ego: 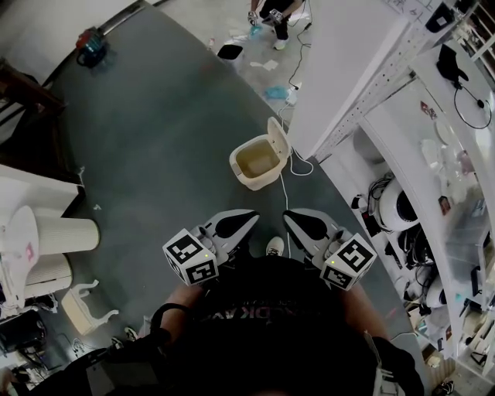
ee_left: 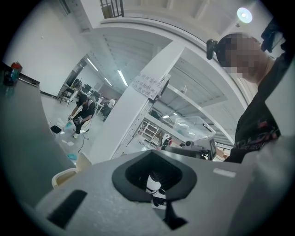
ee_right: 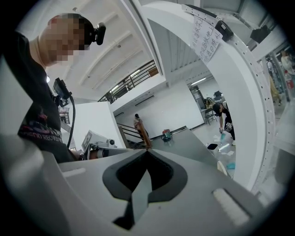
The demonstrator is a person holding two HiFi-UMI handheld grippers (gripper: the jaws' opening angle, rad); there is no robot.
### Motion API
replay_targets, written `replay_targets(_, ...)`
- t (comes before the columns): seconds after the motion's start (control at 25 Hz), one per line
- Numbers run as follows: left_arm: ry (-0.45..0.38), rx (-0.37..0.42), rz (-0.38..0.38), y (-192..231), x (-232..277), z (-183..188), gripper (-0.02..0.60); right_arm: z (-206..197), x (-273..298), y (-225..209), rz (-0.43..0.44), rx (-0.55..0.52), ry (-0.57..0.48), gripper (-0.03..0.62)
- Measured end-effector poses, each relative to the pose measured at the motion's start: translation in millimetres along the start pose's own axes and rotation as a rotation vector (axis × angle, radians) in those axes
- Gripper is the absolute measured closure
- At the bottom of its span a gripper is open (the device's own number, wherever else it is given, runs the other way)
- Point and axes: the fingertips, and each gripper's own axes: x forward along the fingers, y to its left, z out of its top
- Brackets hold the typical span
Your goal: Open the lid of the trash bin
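A cream trash bin (ego: 257, 162) stands on the dark grey floor, its lid (ego: 278, 137) tipped up at the back and the inside showing. Both grippers hang close to my body, short of the bin and apart from it. My left gripper (ego: 249, 216) has its jaws together with nothing in them, and my right gripper (ego: 288, 217) looks the same. In the left gripper view the left gripper (ee_left: 154, 153) is shut and the bin (ee_left: 63, 176) peeks out at the lower left. In the right gripper view the right gripper (ee_right: 146, 152) is shut and empty.
A white pillar (ego: 348, 69) and shelf racks (ego: 433, 178) full of gear stand to the right of the bin. A white cable (ego: 284, 203) runs past it. At the left stand a ribbed white bin (ego: 68, 233) and a small stool (ego: 83, 306). A person (ego: 277, 14) crouches far off.
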Motion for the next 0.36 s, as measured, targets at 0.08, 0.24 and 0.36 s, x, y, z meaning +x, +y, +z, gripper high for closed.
replay_targets(0.08,-0.008,-0.003,0.003,-1.3,-3.6,0.3,0.58,0.1,1.1,3.6,0.007,-0.003,0.001,0.594)
replay_targets(0.24,-0.01,-0.006,0.009,-1.5,-7.5,-0.1,0.58,-0.5,3.0,6.9,0.016,-0.003,0.001,0.594)
replay_targets(0.36,-0.016,-0.008,0.013,-1.2,-10.1,0.3,0.58,-0.9,4.3,8.8,0.022,-0.004,0.001,0.594)
